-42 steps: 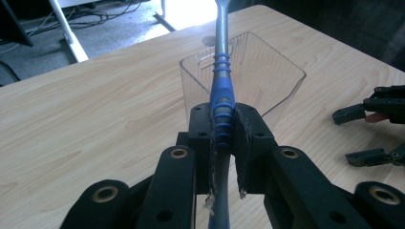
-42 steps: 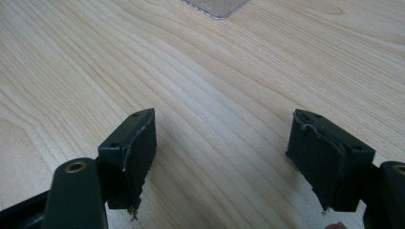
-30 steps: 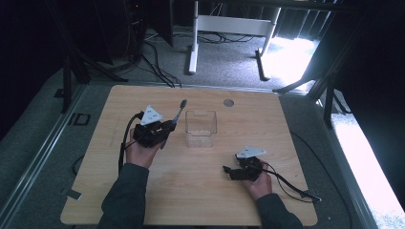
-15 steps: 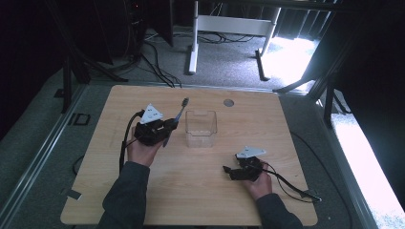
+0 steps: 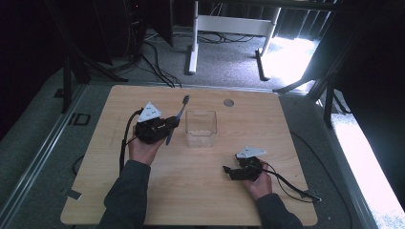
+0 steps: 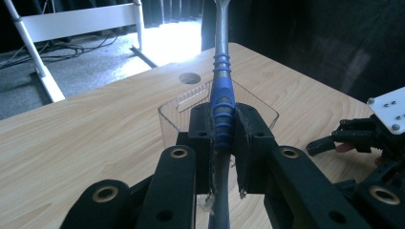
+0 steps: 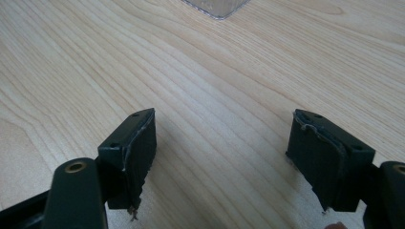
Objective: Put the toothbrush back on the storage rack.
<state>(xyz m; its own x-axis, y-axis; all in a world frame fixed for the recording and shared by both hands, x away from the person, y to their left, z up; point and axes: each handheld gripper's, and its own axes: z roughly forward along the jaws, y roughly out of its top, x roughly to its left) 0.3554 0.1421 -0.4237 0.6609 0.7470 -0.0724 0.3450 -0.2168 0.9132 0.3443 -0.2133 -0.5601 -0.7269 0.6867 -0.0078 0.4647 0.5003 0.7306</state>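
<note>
Since 1 s ago: toothbrush [image 5: 176, 119] tilted head toward 1 o'clock. L gripper [image 6: 223, 143] jaws clamped on handle, just left of clear box [image 5: 201, 129]. R gripper [image 7: 224, 157] jaws wide, empty, on bench [image 5: 200, 191]. Drop into box likely next.

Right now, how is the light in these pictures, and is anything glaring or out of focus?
High view: dark surroundings, sunlight blown out on the floor at right. Left gripper view: glare behind the toothbrush, whose near end blurs; clear box stays readable. Right gripper view: evenly lit table, sharp wood grain.
</note>
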